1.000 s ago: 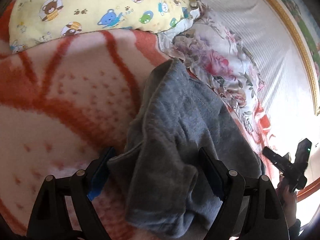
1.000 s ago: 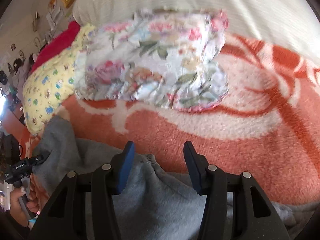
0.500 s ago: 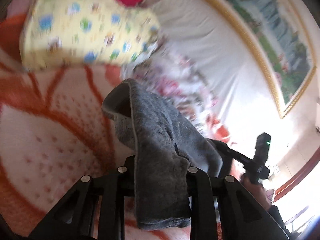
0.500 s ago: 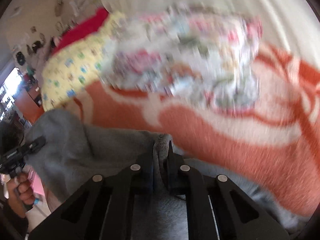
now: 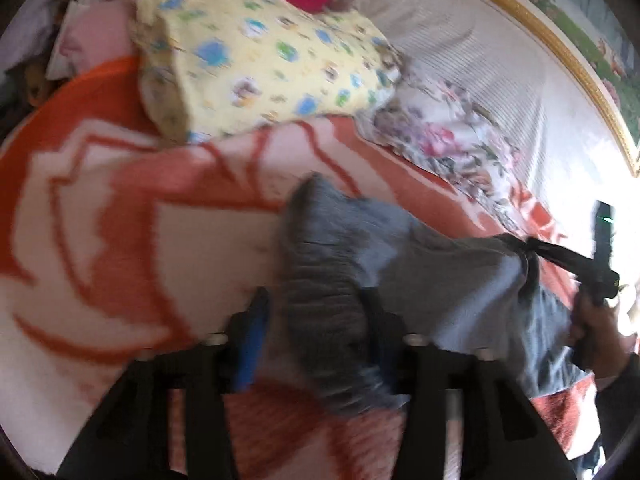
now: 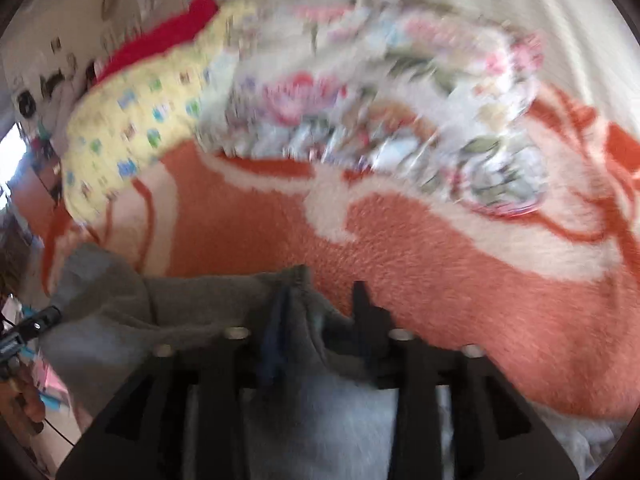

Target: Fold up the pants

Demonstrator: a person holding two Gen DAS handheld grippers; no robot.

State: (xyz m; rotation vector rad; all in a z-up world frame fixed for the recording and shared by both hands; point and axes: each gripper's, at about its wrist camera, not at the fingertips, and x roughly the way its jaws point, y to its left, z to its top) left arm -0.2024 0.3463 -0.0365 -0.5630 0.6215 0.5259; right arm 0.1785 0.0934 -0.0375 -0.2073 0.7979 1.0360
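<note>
On blanket (image 5: 100, 248): one grey pants (image 5: 400, 264), two pillows; both hand-held grippers opening, cloth between jaws.

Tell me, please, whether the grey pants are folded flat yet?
Not yet: the grey pants lie bunched and doubled over on the orange blanket.

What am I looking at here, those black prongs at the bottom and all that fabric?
No robot here: a person holds a two-finger gripper in each hand, each with a camera looking along its fingers. One picture is from the left gripper, the other from the right gripper. Both reach over grey pants lying on an orange and white blanket, with a yellow pillow and a floral pillow behind. Both grippers' jaws are opening, the grey cloth between them, so nothing is firmly gripped.
</note>
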